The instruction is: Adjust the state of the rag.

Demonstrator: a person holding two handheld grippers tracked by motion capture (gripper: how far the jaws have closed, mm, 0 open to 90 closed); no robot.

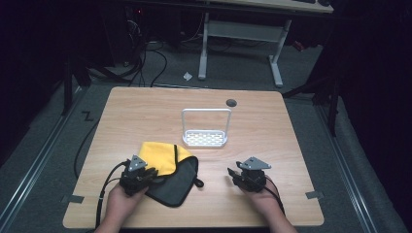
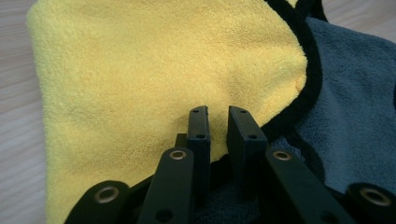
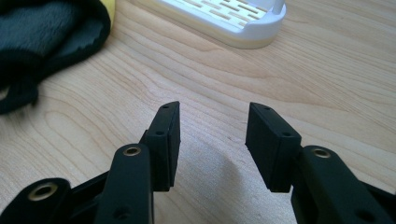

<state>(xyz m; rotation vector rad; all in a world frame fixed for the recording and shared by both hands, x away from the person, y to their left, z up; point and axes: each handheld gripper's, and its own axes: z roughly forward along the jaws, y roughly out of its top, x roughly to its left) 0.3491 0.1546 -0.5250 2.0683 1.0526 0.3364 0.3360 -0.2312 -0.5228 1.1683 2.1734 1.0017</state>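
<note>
Cloth [image 1: 167, 170], yellow over dark grey, lower left of centre in the high view, near the table's [image 1: 145, 107] front edge, with bare wood open above and to the right. Left gripper [image 1: 145, 175] on its near left edge, jaws hidden under the grey plate. Right gripper [image 1: 234, 174] lower right, over bare wood, well apart from the cloth. White rack [image 1: 205, 138] mid-table, clear of both. Forearms cut off at the bottom edge.

Left gripper view: yellow layer [image 2: 154, 79] across upper left, grey layer [image 2: 355, 107] at right, black binding between. Left gripper [image 2: 218, 126] low in the centre, narrowed to a slim gap over the yellow edge; pads not seen pressing, and whether any fabric sits between them hard to tell.

Right gripper view: right gripper [image 3: 212, 123] spread wide, nothing between, bare wood ahead. Cloth [image 3: 46, 42] cut off upper left, rack [image 3: 233, 23] cut off along the top.
</note>
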